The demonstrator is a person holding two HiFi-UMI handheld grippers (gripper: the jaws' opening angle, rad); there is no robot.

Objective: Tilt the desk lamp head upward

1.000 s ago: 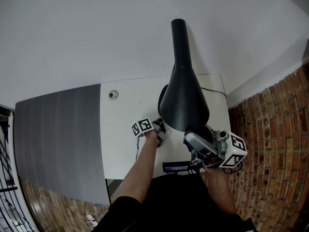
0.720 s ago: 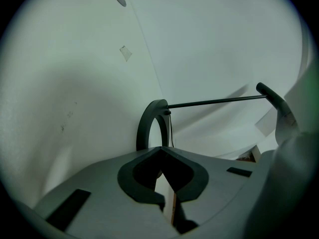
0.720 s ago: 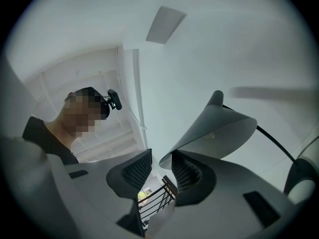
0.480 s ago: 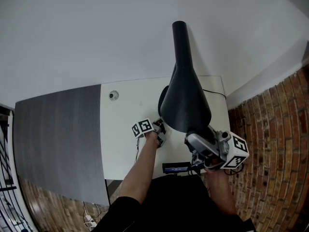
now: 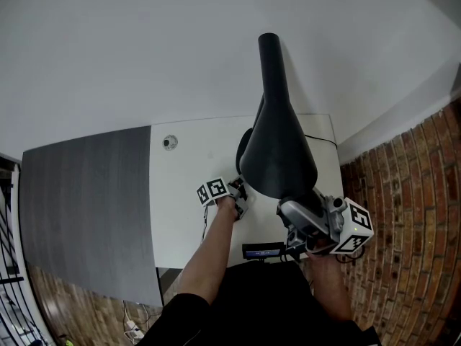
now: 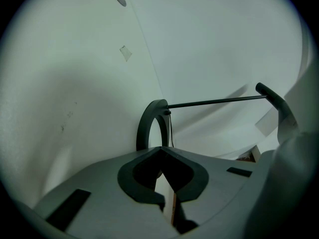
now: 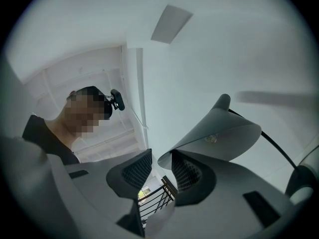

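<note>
Over the white worktop (image 5: 187, 193), the lamp head (image 5: 277, 157) meets the right hand-held gripper (image 7: 154, 171), jaws apart beneath its rim; left hand-held gripper (image 6: 160, 153) closed, empty. Tilting seems underway; next, push upward steadily.

Head cam top-down, all share lamp (image 5: 277, 157)

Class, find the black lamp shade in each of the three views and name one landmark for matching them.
Head view: lamp shade, centre, a tall black cone.
Left gripper view: not clearly in it.
Right gripper view: lamp shade centre right, from below, bulb inside.
Landmark: ring base, left of it in head view, central in left gripper view.
</note>
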